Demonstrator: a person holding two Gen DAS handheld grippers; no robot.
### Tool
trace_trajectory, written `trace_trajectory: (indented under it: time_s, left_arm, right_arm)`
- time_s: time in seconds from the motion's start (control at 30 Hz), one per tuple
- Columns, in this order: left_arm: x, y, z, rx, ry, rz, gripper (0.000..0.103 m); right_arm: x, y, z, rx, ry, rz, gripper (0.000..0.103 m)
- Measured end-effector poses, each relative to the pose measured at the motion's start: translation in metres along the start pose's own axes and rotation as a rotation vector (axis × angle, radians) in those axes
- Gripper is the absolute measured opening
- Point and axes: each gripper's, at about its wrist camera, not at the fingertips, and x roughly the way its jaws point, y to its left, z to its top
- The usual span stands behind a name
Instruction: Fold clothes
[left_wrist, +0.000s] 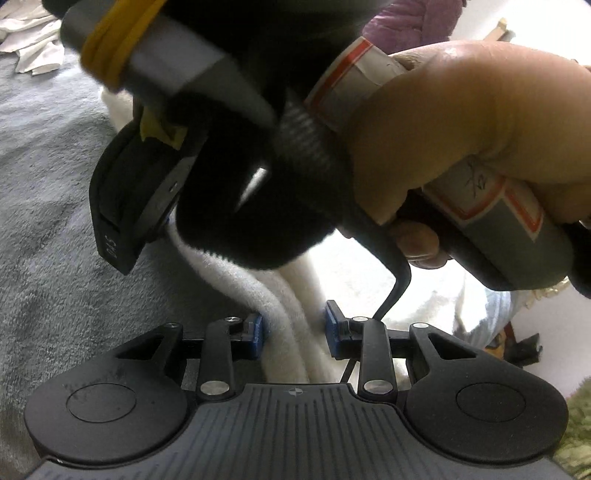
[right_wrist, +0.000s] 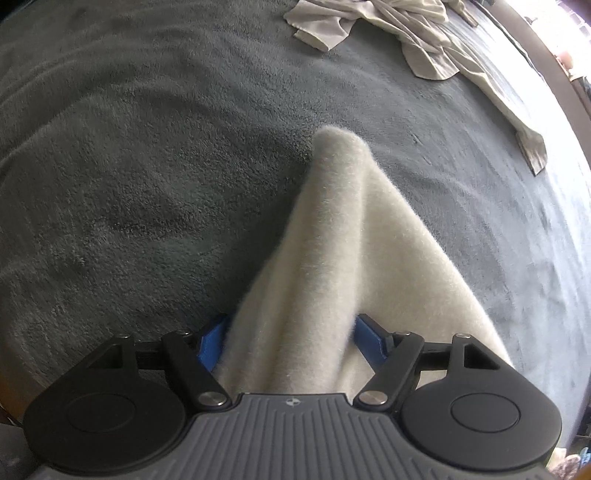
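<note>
The left tool (left_wrist: 294, 330), blue pads partly apart, pinches a fold of fluffy cream-white fleece garment (left_wrist: 280, 302). The right tool (right_wrist: 291, 341), jaws wider, grips the same garment (right_wrist: 343, 236), which runs toward 12 o'clock over the grey plush blanket (right_wrist: 147, 166). A crumpled beige cloth (right_wrist: 406, 29) lies at 1 o'clock.

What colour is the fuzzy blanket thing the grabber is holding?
Cream-white. The fuzzy cream-white garment shows best in the right wrist view, between the right gripper's blue fingers.
</note>
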Motion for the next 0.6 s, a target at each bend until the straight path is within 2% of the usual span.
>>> trace_trajectory:
  time_s: [0.2,0.37,0.4,0.5,0.6]
  left_arm:
    - [-0.01,0.014,0.007,0.046,0.008,-0.045,0.03]
    - [-0.016,0.022,0.013,0.097,0.013,-0.075,0.03]
    - [-0.016,0.022,0.014,0.11,0.015,-0.079,0.03]
    - [0.004,-0.005,0.045,0.149,0.018,-0.094,0.03]
    - [0.003,-0.01,0.051,0.183,0.016,-0.102,0.03]
  right_arm:
    - [-0.003,-0.005,-0.001,-0.016,0.004,-0.009,0.056]
    - [-0.011,-0.019,-0.004,0.047,-0.015,0.022,0.041]
    - [-0.013,-0.023,-0.006,0.067,-0.023,0.03,0.039]
    - [-0.021,-0.035,-0.012,0.132,-0.05,0.059,0.036]
    - [-0.029,-0.049,-0.02,0.197,-0.079,0.081,0.035]
